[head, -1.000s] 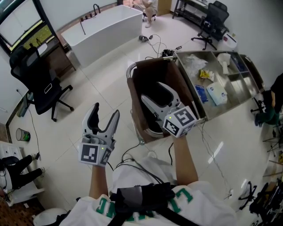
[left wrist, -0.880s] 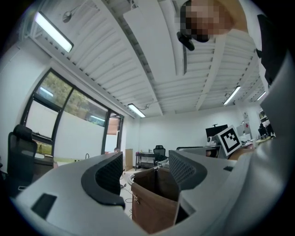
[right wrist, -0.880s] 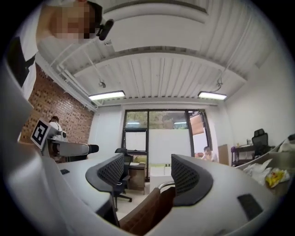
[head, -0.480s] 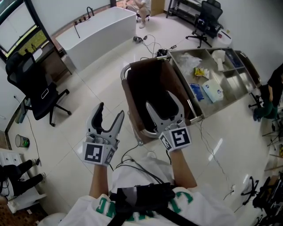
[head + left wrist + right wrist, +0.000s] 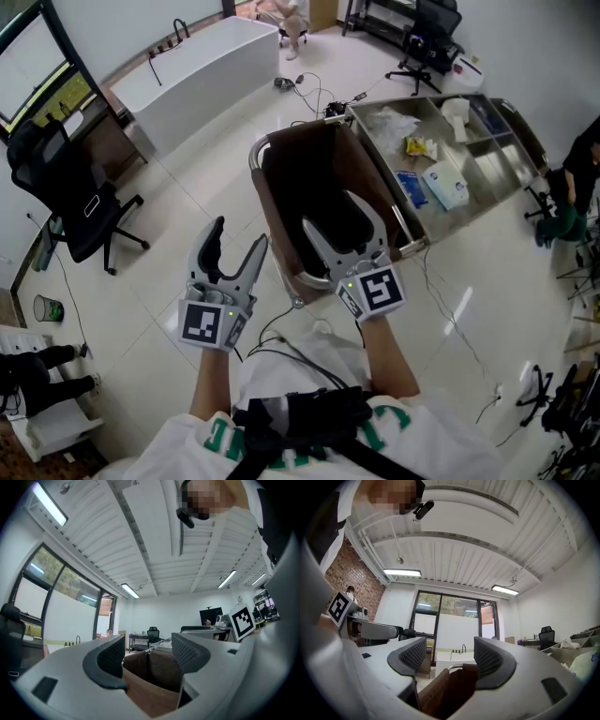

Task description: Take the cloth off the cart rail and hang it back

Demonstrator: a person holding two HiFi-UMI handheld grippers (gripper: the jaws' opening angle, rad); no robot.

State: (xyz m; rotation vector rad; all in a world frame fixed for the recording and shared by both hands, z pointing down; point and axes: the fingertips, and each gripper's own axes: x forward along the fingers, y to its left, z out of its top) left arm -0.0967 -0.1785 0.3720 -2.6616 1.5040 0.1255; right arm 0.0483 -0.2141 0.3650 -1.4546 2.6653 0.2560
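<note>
Two grippers, both spread wide and empty.

Head view: the brown cloth [image 5: 300,173] drapes the cart's [image 5: 473,208] left end, its long axis running away from the person. The right gripper [image 5: 330,214] hangs over its near part. The left gripper [image 5: 239,234] is off the cart's left side, farther away.

Left gripper view: the cloth [image 5: 154,677] lies ahead, beyond the jaws.

Right gripper view: the cloth [image 5: 450,691] is just below and ahead.

A second ago the right gripper reached deeper; it has drawn back toward the near rail [image 5: 298,279].

Office-type lab space staged as a test room. Glossy tiled floor [image 5: 187,206], white bathtub [image 5: 202,70] far left, black office chair [image 5: 70,202] left, second office chair [image 5: 427,37] far right. Service cart [image 5: 497,169] with steel compartment top, loose cables [image 5: 314,89] on the floor, ceiling strip lights [image 5: 401,573], brick wall [image 5: 344,576], big windows [image 5: 450,620].
</note>
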